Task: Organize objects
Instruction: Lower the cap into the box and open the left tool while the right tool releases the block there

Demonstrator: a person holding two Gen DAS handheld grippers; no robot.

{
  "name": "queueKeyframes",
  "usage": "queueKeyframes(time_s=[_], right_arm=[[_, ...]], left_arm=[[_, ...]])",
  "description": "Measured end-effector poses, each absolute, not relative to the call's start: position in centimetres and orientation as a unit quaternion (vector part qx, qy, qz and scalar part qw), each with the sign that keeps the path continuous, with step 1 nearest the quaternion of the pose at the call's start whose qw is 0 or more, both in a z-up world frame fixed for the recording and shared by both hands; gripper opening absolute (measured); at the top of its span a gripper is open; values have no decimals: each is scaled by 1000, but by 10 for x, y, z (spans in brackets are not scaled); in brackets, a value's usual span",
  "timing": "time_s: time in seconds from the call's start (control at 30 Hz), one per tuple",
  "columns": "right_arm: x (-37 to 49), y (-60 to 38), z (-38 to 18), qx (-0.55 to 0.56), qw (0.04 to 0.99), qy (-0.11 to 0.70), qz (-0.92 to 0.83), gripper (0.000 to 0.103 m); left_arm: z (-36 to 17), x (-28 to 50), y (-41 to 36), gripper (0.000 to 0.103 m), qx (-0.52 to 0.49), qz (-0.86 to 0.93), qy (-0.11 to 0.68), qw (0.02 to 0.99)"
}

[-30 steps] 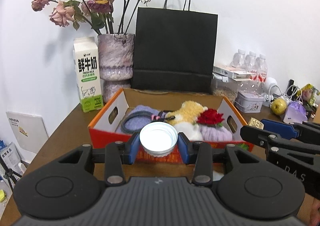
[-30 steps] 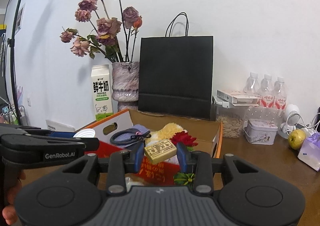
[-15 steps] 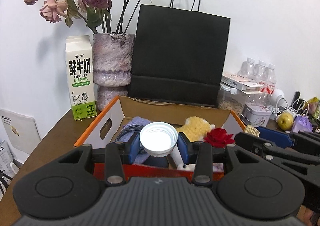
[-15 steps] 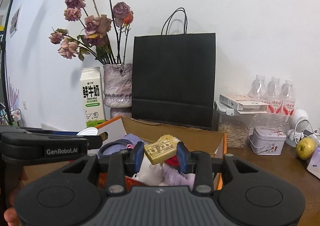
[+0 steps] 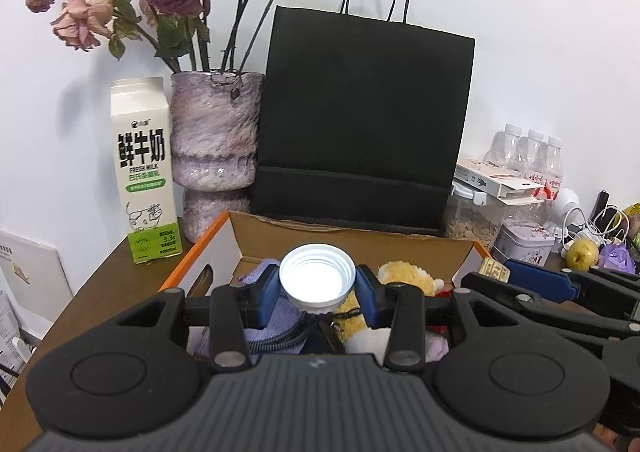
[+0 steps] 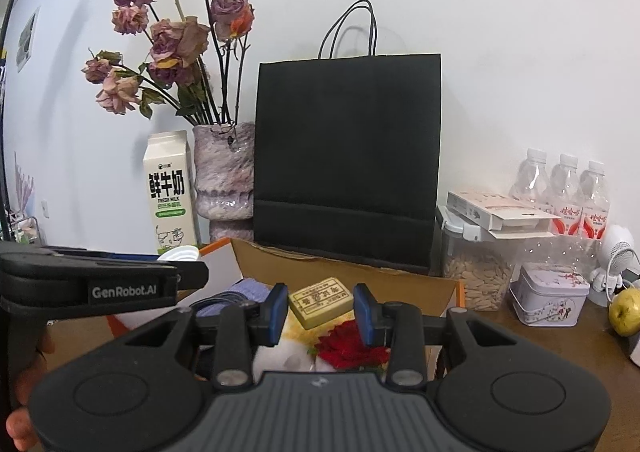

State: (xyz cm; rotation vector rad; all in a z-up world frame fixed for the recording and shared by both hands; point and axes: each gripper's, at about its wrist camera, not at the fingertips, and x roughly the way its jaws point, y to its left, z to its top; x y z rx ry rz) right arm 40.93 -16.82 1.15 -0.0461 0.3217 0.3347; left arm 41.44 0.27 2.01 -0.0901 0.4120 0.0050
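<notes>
Two hand-held grippers hover side by side over an open cardboard box (image 5: 236,240) with orange outer walls, which sits on a brown wooden surface (image 5: 100,284).

The left gripper (image 5: 317,289) is clenched on a white screw cap (image 5: 317,280), its blue pads pressing on either side, with the cap's hollow side facing the camera. The cap is held in the air above the box's contents.

The right gripper (image 6: 321,308) is closed on a small tan soap-like bar (image 6: 321,302) with stamped lettering on top. The bar sits tilted between the blue pads, also above the box.

Inside the box lie a lavender knitted item (image 5: 256,280), a dark coiled cord (image 5: 288,338), a yellow and white plush toy (image 5: 400,280) and a red fabric flower (image 6: 352,344).

Behind the box a tall black paper bag (image 5: 364,124) with cord handles stands against the white wall. To its left stand a mottled purple vase (image 5: 216,140) of dried roses and a white and green milk carton (image 5: 142,168).

To the right of the box are a clear container of seeds (image 6: 476,280), a small lilac tin (image 6: 550,294), three water bottles (image 6: 564,184) and a yellow-green apple (image 6: 624,312).
</notes>
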Motion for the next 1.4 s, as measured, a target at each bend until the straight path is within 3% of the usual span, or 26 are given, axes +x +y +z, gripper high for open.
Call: queueKeyframes(time_s=[1.0,1.03,1.07,1.13,1.2,1.23,1.27,1.4], right_arm=[[467,-152,0,-40,970,177,159,35],[468,-152,-1,-41,970,180,158,35],[469,-152,-2,-42,970,183,158,35],[470,-152,-3,-43,969,187,158,45],[470,-152,-4,-43,969,188,153,88],[470,-152,-4,-45,970,186,148,98],[469,-152,-5,-49,971,184,141,103],[471,-152,-6,-51,971,190,135,103]], left_arm=[[8,481,20,42,-39,12,213,976],[7,481,21,52,-40,14,214,976],[7,481,21,73,-40,18,213,976],[8,478,21,100,-37,32,200,979],[10,475,20,103,-31,49,185,981],[11,475,20,103,-30,50,182,982],[11,475,21,103,-31,51,182,982],[9,477,22,103,-33,53,190,980]])
